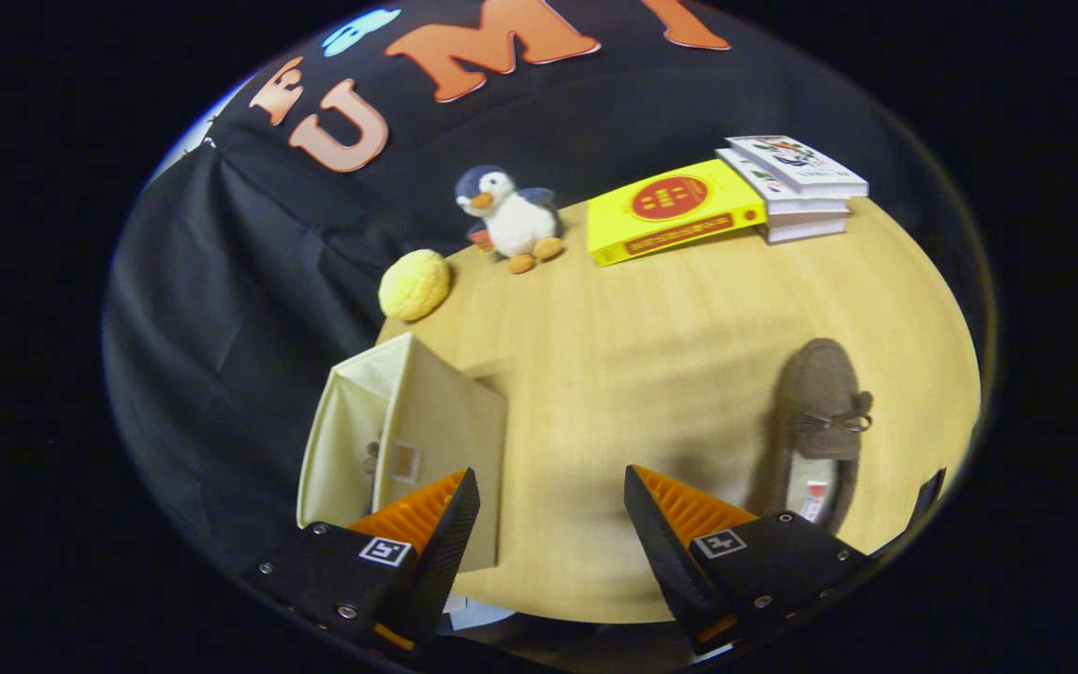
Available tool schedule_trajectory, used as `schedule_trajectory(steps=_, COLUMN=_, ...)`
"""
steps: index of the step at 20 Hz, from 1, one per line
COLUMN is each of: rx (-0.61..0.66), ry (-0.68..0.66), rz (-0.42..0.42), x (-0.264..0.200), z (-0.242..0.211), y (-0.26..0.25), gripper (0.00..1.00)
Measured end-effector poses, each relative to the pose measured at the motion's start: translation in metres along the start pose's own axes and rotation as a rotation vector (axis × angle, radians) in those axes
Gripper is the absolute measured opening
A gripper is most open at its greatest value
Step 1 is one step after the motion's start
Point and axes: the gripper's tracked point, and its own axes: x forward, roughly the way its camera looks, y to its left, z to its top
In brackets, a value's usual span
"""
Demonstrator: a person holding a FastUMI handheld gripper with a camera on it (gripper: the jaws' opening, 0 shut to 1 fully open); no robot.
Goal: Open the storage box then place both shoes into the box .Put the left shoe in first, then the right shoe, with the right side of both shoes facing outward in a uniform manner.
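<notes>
Gripper point(551, 524) fingers spread apart, nothing between. Storage box point(408, 440) just ahead of left finger, open side up, something small showing inside. Brown shoe point(820, 431) on table point(614, 356) beyond right finger. Advice: approach shoe squarely, pinch heel rim, keep toe orientation.

Tongs camera, tilted view over the desk

I'm looking forward and down along the spread tongs point(550, 524), hovering near the desk's point(651, 328) front edge, facing the booth wall beyond.
</notes>
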Motion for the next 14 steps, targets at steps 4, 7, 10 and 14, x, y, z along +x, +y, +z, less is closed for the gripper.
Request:
schedule_trajectory(steps=4, rx=0.017, ry=-0.034, rz=-0.123, x=-0.01, z=-0.002, y=-0.072, gripper=0.93)
schedule_trajectory(steps=7, rx=0.017, ry=-0.045, rz=-0.17, x=-0.017, z=-0.005, y=-0.108, gripper=0.94)
schedule_trajectory(steps=10, rx=0.014, ry=-0.037, rz=-0.212, x=-0.021, z=-0.014, y=-0.136, gripper=0.92)
schedule_trajectory(steps=14, rx=0.0, ry=-0.022, rz=-0.278, x=-0.014, z=-0.024, y=-0.176, gripper=0.87)
